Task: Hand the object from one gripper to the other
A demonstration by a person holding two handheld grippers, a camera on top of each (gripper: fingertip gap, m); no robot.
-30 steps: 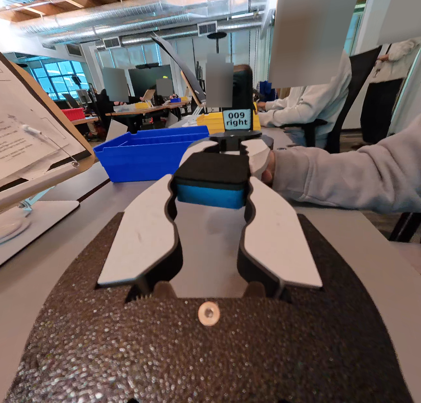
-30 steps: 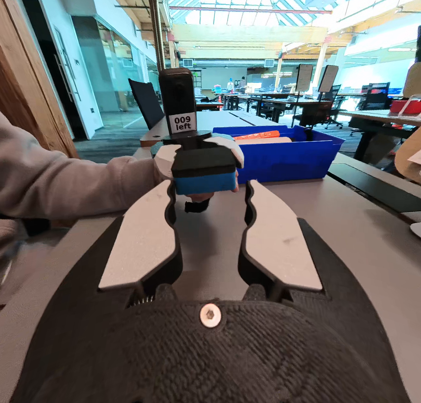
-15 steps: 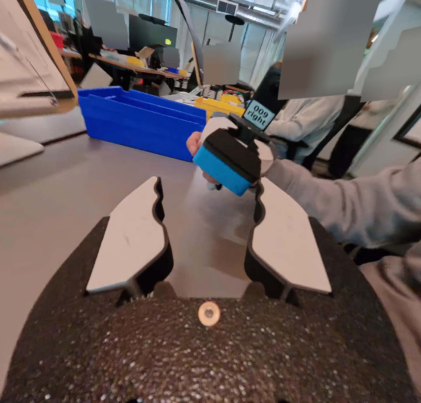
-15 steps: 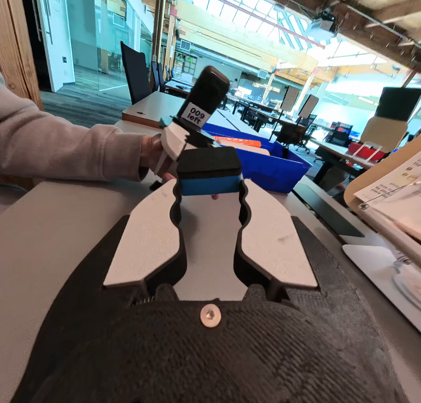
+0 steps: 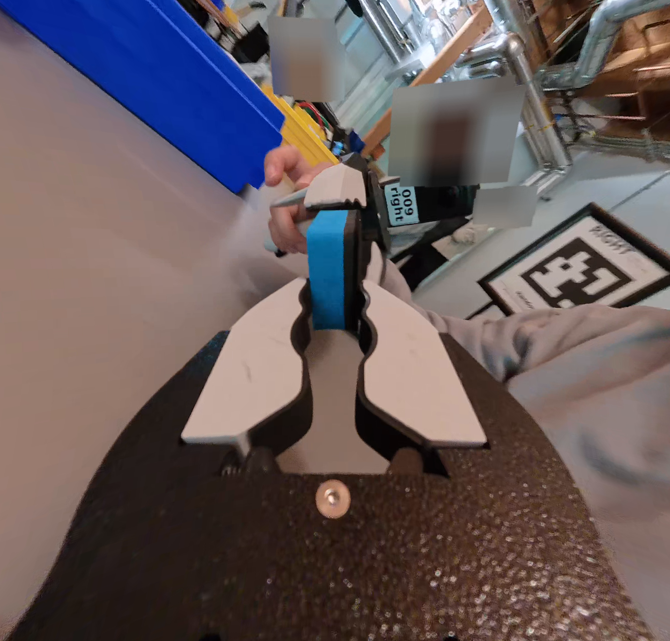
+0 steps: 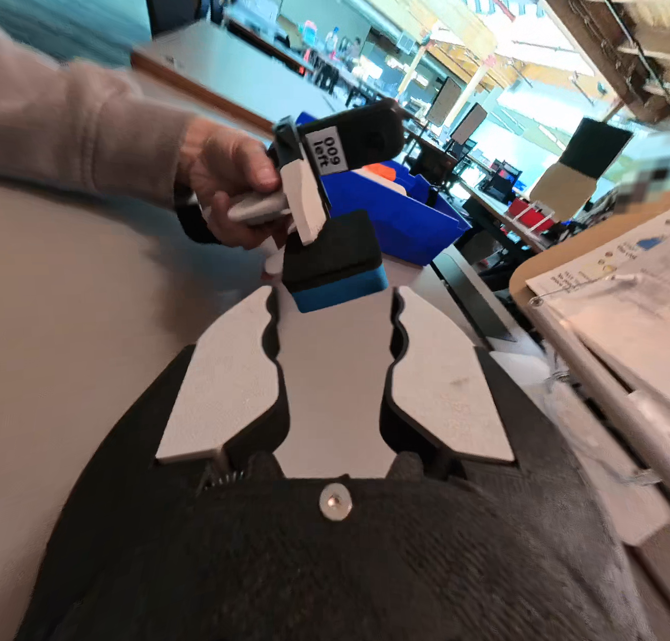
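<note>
The object is a foam block (image 5: 326,279) with a blue layer and a black layer. My left gripper (image 5: 333,297) is rolled on its side and shut on the block, blue face against one finger and black face against the other. In the right wrist view the block (image 6: 330,261) sits just past my right gripper (image 6: 334,290), whose jaws stand open wider than the block. There the left gripper's white finger (image 6: 304,207) presses on the block's black top. In the left wrist view one right gripper finger (image 5: 335,188) shows at the block's far end.
A blue bin (image 5: 163,69) stands on the grey table (image 5: 108,261), and shows behind the block in the right wrist view (image 6: 398,207). A stand with papers (image 6: 598,297) is on the right. A framed black-and-white marker board (image 5: 580,275) lies beyond the table edge. My left and right fingertips are right by each other.
Half a second ago my right gripper held the block and my left was open. Now my left has rolled sideways and closed on it, and my right has opened.
</note>
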